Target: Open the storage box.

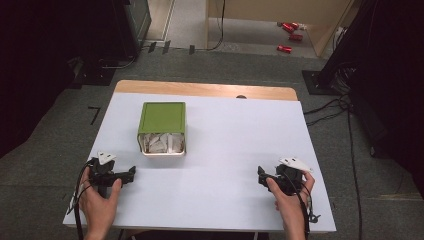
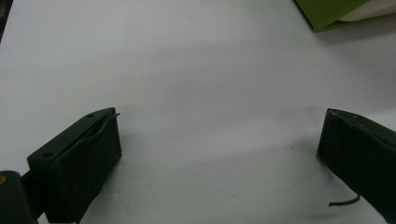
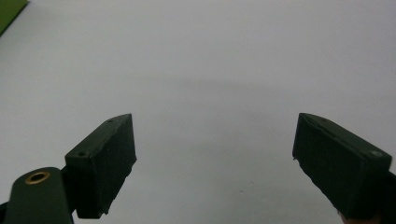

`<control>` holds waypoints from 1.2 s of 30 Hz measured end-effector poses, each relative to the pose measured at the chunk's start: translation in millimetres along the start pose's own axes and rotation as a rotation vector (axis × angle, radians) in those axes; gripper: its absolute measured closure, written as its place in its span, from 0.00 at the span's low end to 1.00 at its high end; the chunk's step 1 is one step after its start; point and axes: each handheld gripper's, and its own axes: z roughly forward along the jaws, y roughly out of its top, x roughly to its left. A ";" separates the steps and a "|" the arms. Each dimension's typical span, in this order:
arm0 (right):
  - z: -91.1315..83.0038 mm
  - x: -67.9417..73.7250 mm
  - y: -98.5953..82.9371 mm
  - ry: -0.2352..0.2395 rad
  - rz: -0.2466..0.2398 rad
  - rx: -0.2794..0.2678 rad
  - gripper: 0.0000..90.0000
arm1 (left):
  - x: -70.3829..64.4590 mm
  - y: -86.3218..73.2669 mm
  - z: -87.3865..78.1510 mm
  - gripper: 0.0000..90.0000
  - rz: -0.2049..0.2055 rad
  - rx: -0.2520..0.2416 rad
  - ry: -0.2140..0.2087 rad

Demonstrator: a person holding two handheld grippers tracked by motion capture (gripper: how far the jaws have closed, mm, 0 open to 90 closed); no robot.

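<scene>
A green box [image 1: 161, 118] lies on its side on the white table [image 1: 230, 140], its open end toward me with crumpled white paper [image 1: 161, 144] inside. My left gripper [image 1: 133, 171] rests low at the front left, a little below and left of the box, open with nothing between its jaws. In the left gripper view [image 2: 219, 135] a corner of the green box [image 2: 327, 11] shows at the top right. My right gripper [image 1: 260, 173] sits at the front right, open and empty. The right gripper view [image 3: 215, 140] has a sliver of the box [image 3: 9, 11] at top left.
A wooden strip [image 1: 200, 89] runs along the table's far edge. Beyond it, grey floor carries cables [image 1: 325, 107] and several red cans [image 1: 289, 30]. Dark stands [image 1: 345, 60] flank both sides. White table surface stretches between the two grippers.
</scene>
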 end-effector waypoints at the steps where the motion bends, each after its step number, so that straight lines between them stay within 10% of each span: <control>1: 0.9 1.5 0.9 -0.004 -0.003 -0.001 0.15 | 0.0 0.0 0.0 0.00 0.000 0.000 0.000; 36: 25.3 98.0 29.8 0.129 -0.086 -0.021 0.15 | 0.0 0.0 0.0 0.00 0.000 0.000 0.000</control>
